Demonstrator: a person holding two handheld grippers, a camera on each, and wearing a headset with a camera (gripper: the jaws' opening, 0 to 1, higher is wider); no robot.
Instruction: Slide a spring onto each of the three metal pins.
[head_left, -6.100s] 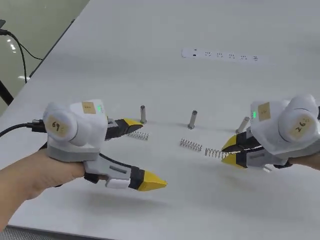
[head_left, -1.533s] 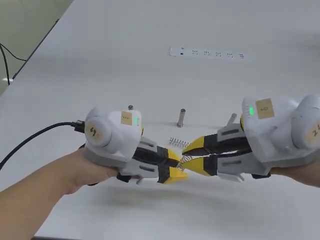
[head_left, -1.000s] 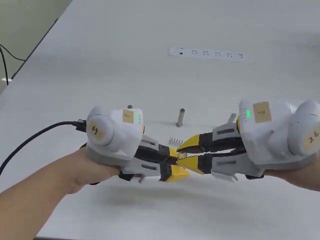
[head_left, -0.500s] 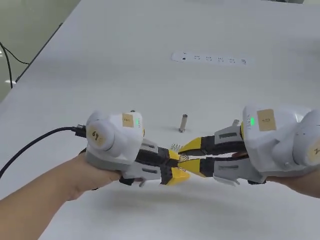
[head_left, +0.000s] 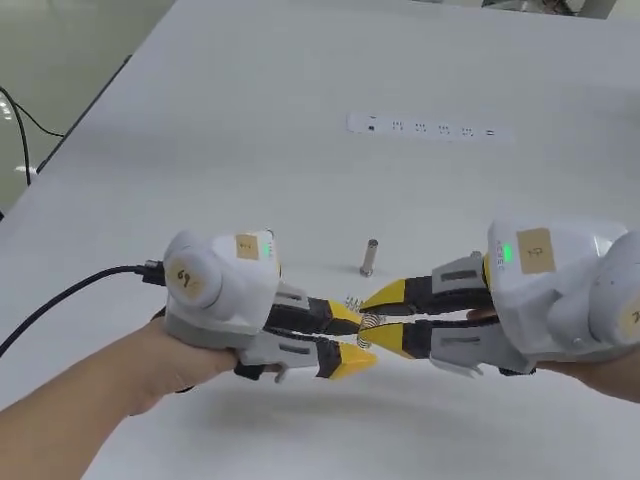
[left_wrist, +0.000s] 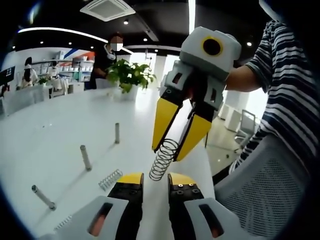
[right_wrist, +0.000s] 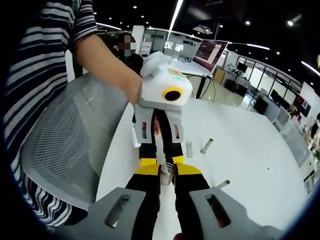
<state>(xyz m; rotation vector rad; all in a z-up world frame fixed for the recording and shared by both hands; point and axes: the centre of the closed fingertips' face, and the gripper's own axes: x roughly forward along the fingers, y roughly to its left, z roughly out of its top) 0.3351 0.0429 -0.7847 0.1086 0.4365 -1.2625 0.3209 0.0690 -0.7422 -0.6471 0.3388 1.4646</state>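
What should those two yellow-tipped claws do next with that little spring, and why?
Probably close the left gripper on the free end of the spring, so both can steady it. The right gripper pinches its other end, and the free end lies between the left jaws, which stand apart. The pins are bare.

Open-plan office: mesh chair (right_wrist: 55, 145) left of right gripper (right_wrist: 167, 172), monitor (right_wrist: 212, 50) ahead; plant (left_wrist: 131, 75), ceiling vent (left_wrist: 107, 9), strip lights (left_wrist: 191, 10) beyond left gripper (left_wrist: 156, 177).

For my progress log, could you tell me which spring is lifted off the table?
The spring pinched in the right gripper jaws, held up in the air; the loose spring lies flat on the table.
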